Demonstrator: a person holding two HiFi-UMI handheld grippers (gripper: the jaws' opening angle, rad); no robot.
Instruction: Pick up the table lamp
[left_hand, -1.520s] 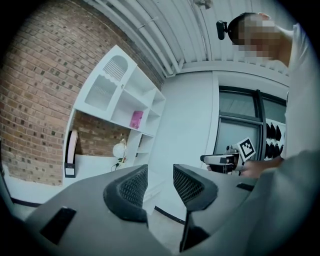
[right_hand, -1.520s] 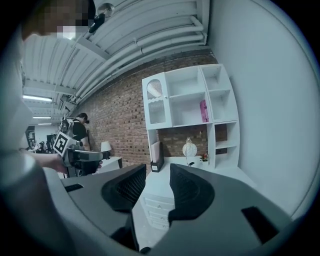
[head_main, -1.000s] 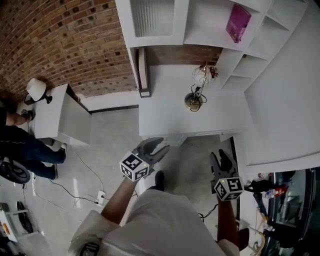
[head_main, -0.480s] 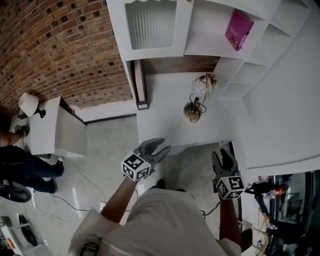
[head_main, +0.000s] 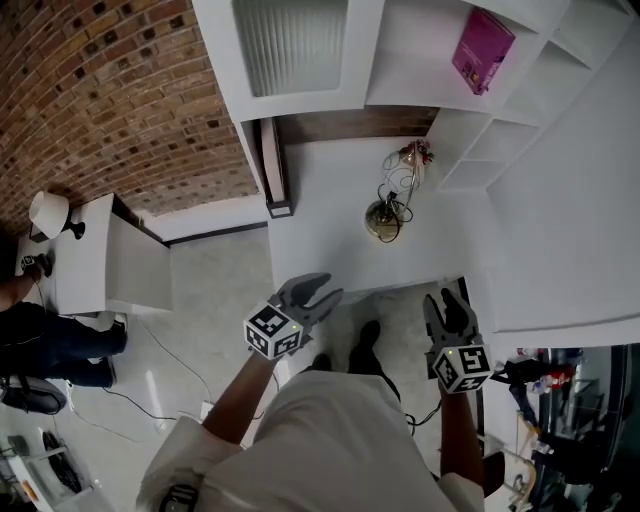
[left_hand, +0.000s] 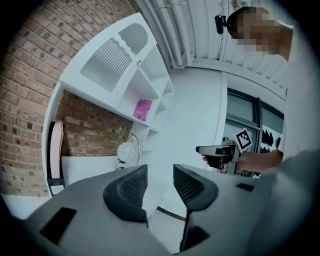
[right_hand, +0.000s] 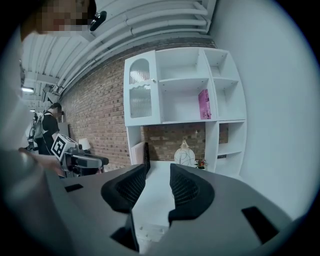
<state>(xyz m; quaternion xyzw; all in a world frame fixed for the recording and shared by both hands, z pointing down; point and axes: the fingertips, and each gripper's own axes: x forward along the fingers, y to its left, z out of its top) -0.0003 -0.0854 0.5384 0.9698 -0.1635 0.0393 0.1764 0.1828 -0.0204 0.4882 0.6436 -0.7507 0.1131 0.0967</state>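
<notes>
Head view: lamp (head_main: 386, 208) on white desk (head_main: 320, 190), back right, below the shelves (head_main: 470, 150). Left gripper (head_main: 322, 297) and right gripper (head_main: 452, 300) near the desk's front edge, well apart from the lamp.
Left gripper view: jaws partly apart, nothing between them, touching nothing.
Right gripper view: jaws apart, empty; lamp far ahead on the desk.

Steps closer to the white flat-topped desk (head_main: 330, 200) at 12 o'clock. Brings the grey left gripper (head_main: 321, 292) and grey right gripper (head_main: 446, 302) up to its front edge, no longer well short of it. Plants a dark shoe (head_main: 367, 342) forward between them. Leaves the white side cabinet (head_main: 90, 255) further out toward 9 o'clock in the head view.
</notes>
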